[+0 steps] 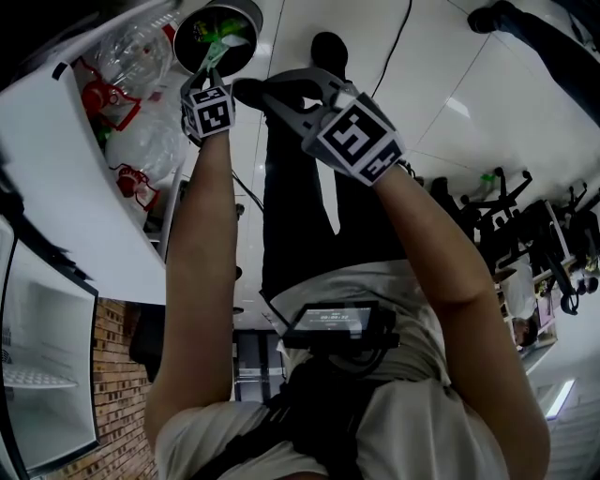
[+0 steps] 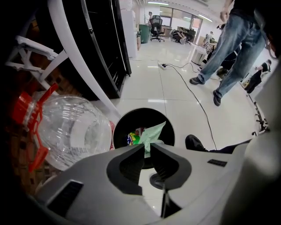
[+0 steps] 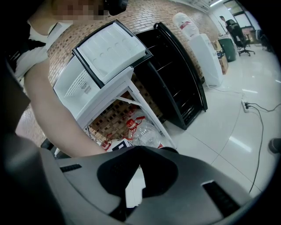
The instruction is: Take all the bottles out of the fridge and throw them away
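Observation:
My left gripper (image 1: 211,75) (image 2: 147,147) hangs right above a round black bin (image 1: 234,14) (image 2: 123,127). Its jaws stand nearly together, pinching a pale green plastic item (image 2: 153,132) (image 1: 218,39) that sticks out over the bin's mouth. Inside the bin lies a piece with a yellow and blue label (image 2: 131,139). My right gripper (image 1: 247,91) (image 3: 139,153) is held beside the left one, above the floor, shut with nothing between its jaws. A small white fridge (image 3: 109,48) with its door open sits on a white table, seen in the right gripper view.
Big clear jugs (image 2: 74,132) (image 1: 141,141) with red handles lie under the white table (image 1: 66,187), just left of the bin. A black glass-door cabinet (image 2: 105,44) stands behind. A person in jeans (image 2: 228,44) stands on the tiled floor near a cable (image 2: 189,83).

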The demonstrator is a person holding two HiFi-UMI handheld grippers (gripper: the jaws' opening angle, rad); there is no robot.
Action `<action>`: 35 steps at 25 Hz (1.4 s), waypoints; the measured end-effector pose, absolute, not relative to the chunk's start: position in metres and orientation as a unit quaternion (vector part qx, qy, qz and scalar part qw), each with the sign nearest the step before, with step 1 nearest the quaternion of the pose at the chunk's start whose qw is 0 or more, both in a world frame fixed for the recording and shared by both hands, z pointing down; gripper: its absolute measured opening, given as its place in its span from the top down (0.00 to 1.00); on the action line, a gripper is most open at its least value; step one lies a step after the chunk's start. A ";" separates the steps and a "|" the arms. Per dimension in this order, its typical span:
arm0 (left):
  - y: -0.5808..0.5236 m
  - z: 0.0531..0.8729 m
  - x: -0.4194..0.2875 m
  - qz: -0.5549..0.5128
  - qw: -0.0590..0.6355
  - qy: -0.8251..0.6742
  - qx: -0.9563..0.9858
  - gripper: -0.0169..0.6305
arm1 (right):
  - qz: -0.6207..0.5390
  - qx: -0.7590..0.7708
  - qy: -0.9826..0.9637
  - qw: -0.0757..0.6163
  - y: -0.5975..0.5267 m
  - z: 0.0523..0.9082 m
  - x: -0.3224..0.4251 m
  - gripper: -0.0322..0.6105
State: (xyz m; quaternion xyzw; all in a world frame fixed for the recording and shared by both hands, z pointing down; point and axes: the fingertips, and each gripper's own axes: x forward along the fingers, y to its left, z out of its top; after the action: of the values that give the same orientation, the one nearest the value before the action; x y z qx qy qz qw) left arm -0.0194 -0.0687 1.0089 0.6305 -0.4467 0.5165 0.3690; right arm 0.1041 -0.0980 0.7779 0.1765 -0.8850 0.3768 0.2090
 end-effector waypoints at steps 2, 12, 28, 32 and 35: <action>-0.066 1.009 -0.018 0.516 0.371 -0.446 0.630 0.86 | 0.378 0.175 -0.885 0.209 -0.096 0.779 0.104 0.95; -0.065 0.981 -0.022 0.502 0.360 -0.454 0.642 0.80 | 0.373 0.175 -0.887 0.208 -0.095 0.766 0.100 0.95; -0.060 0.851 -0.005 0.409 0.342 -0.496 0.686 0.96 | 0.329 0.168 -0.904 0.214 -0.095 0.703 0.093 0.95; -0.064 0.796 0.011 0.374 0.320 -0.493 0.718 0.96 | 0.309 0.164 -0.914 0.206 -0.097 0.676 0.090 0.95; -0.058 0.744 0.023 0.338 0.312 -0.495 0.737 0.96 | 0.290 0.158 -0.922 0.203 -0.094 0.638 0.086 0.95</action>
State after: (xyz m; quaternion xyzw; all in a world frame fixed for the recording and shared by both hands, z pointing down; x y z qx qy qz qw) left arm 0.0226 -0.0584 0.7436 0.7367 -0.4955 0.3384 0.3120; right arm 0.0856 -0.0942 0.6384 0.1579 -0.9217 0.2904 0.2029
